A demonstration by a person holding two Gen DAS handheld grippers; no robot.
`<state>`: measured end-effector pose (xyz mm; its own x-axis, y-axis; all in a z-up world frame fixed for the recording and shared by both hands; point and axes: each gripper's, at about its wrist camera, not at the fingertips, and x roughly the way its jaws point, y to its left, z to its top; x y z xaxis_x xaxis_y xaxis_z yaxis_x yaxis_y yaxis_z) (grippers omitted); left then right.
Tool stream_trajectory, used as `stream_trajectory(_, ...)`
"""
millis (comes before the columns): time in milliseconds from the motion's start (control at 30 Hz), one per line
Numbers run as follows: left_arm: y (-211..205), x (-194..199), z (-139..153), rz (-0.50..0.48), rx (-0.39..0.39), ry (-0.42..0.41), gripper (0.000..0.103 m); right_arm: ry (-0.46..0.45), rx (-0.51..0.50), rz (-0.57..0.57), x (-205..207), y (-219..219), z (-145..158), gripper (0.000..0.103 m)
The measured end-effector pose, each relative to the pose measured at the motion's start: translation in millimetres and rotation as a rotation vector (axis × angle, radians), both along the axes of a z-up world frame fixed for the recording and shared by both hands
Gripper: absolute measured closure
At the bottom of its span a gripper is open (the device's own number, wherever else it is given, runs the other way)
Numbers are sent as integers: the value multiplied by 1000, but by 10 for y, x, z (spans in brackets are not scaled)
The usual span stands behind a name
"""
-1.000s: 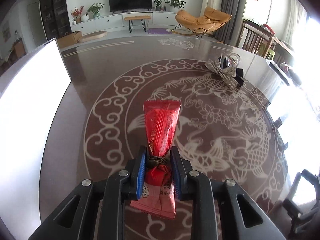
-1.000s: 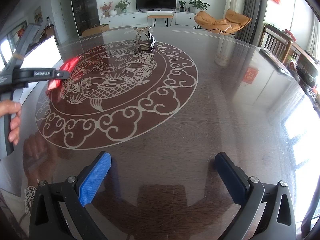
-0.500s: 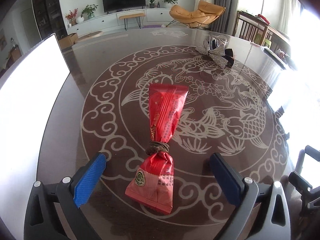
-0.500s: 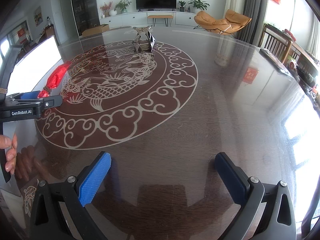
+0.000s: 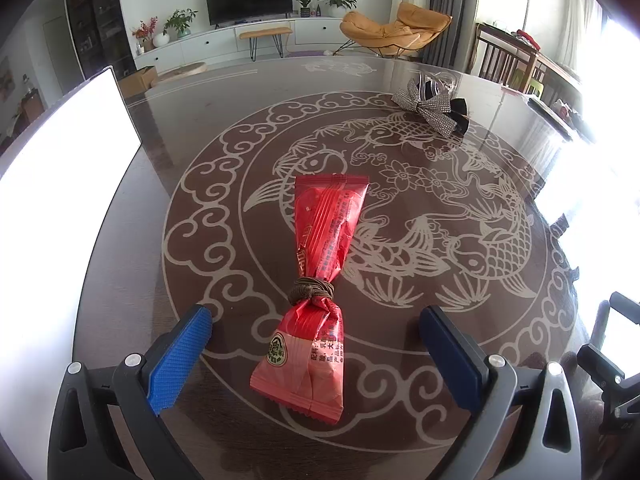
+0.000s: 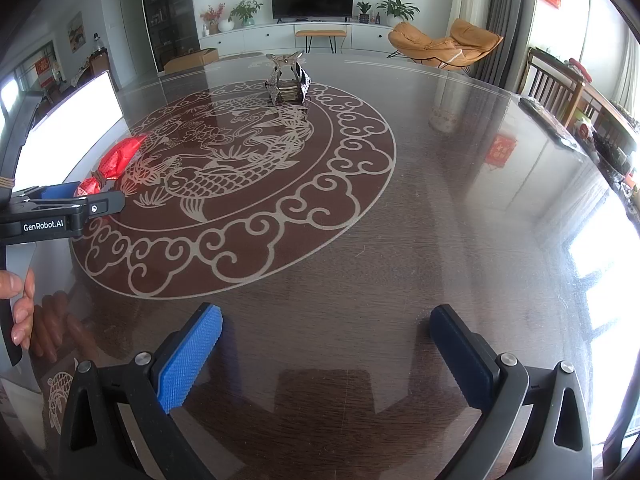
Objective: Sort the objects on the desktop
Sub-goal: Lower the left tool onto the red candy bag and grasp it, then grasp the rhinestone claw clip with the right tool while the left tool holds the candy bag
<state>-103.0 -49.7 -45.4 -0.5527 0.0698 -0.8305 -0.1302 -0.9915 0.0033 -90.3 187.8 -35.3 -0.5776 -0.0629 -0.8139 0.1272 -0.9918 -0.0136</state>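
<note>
On the dark glossy counter point(image 5: 132, 240) with its pale carp-and-cloud medallion, in the left wrist view, a red foil snack packet point(image 5: 320, 280) cinched at its waist by a brown cord point(image 5: 311, 290) is lying flat, its long axis running away from the camera. The left tool point(image 5: 316, 340) is standing spread wide, its blue pads flanking the packet's near end without touching it. Farther off, toward the right rim, a silver-grey glittery fabric bow point(image 5: 426, 110) is resting beside a clear curved plastic piece. A bright white panel point(image 5: 60, 184) is lying along the left edge.

In the right wrist view, the right tool point(image 6: 326, 354) is hovering spread over bare counter, nothing between its pads. At far left the left tool, gripped by a hand point(image 6: 18, 312), is sitting just beside the red packet. The glittery bow is sitting at the medallion's far edge
</note>
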Motion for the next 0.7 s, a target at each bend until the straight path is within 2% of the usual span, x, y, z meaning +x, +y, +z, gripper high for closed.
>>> stream_trajectory(100,25,-9,15,3,0,1,0,-2,-1,4,-33,0,-4,0)
stream_trajectory(200,25,-7,15,3,0,1,0,-7,-1,33,-329,-53,-12,0)
stream_trajectory(500,27,-8,15,3,1,1,0,-4,1,18,-1947,-510,-31,0)
stream_trajectory(700,24,-10,15,2,0,0,0,-13,2,54,-2556,-792,-27,0)
